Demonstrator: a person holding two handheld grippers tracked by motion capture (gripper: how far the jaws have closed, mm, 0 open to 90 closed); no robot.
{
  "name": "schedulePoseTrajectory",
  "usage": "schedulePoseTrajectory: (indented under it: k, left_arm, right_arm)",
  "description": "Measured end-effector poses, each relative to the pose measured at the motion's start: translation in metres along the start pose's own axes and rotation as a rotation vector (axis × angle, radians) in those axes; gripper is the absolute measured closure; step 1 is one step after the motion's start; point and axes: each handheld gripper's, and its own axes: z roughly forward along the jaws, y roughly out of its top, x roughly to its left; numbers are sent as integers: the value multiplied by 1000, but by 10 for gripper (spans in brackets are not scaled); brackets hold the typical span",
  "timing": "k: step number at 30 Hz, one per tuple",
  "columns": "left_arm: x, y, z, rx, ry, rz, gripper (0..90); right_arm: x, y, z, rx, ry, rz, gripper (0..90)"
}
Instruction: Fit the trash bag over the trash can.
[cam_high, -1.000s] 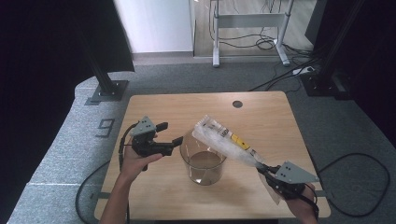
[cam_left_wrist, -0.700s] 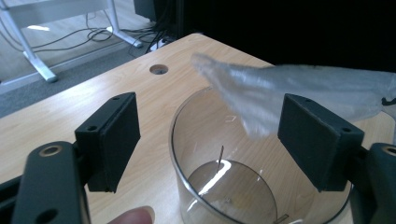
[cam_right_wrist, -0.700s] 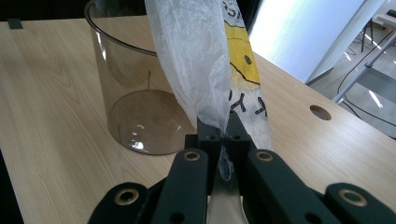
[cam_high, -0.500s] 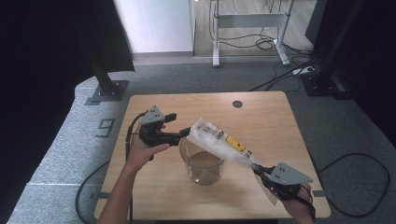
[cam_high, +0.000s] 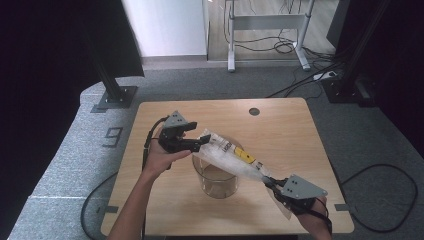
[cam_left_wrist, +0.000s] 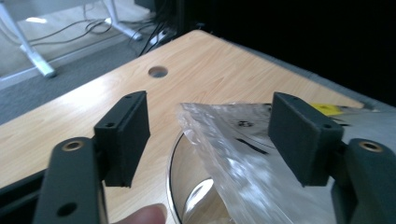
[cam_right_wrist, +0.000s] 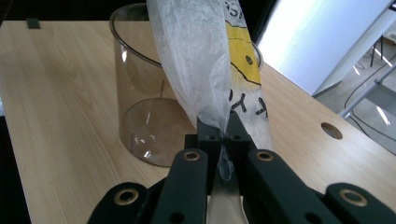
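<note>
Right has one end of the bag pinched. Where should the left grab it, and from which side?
Take the bag by its free crinkled top edge, which lies flat between the open left gripper pads above the jar rim. Come in from the left end, along the bag's length, since the right gripper holds the opposite end taut.

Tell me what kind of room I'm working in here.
Probably a lab or recording studio, not a home: black curtains around a lone wooden table, grey carpet, loose floor cables, metal stand legs.
</note>
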Motion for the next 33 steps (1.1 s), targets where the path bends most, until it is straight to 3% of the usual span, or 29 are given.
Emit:
schedulePoseTrajectory:
  k: [14, 19, 33]
  left_arm:
    - [-8, -22, 27, 119, 5, 52, 371]
    - [-12, -27, 35, 140, 0, 63, 367]
    - [-16, -8, 17, 62, -12, 57, 339]
  right_arm:
    - [1, -1, 1, 1, -12, -13, 876]
    - [-3, -3, -1, 27, -57, 8, 876]
    - [-5, -5, -10, 34, -81, 3, 875]
